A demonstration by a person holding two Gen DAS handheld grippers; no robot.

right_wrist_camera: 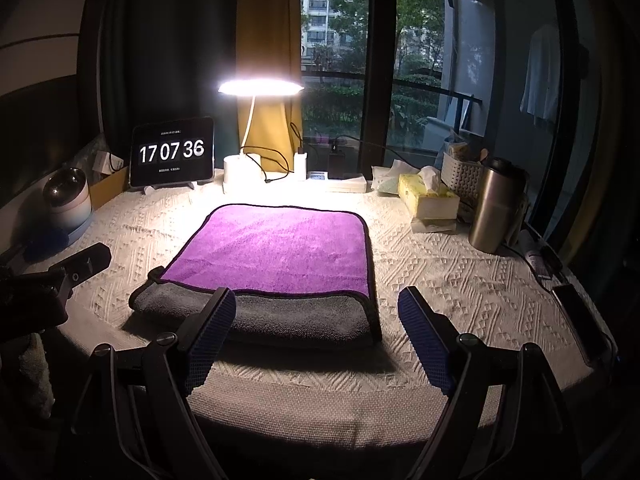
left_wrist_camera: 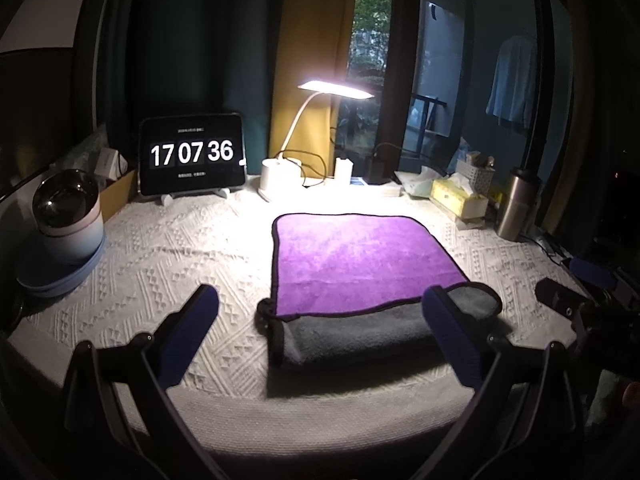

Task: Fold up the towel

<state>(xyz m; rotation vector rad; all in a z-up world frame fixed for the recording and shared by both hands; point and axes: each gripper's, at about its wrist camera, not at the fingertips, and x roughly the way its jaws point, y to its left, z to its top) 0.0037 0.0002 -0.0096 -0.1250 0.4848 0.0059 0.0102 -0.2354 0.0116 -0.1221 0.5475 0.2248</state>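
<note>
hovering spread and empty, left gripper (left_wrist_camera: 320,300) and right gripper (right_wrist_camera: 316,304) face the towel (right_wrist_camera: 276,256), folded on the table (right_wrist_camera: 460,280). pinch both near corners evenly, i think, keeping edges aligned.

folded purple towel (right_wrist_camera: 276,248) on table, right tongs (right_wrist_camera: 316,332) spread, empty

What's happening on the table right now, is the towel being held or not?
Neither gripper holds it. The towel lies folded on the white textured tablecloth, purple face up, with a grey layer showing along its near edge. The left gripper and the right gripper are both open and empty, poised at the near edge of the towel. The desk lamp is lit behind it, and the tablet clock reads 17 07 36.
</note>
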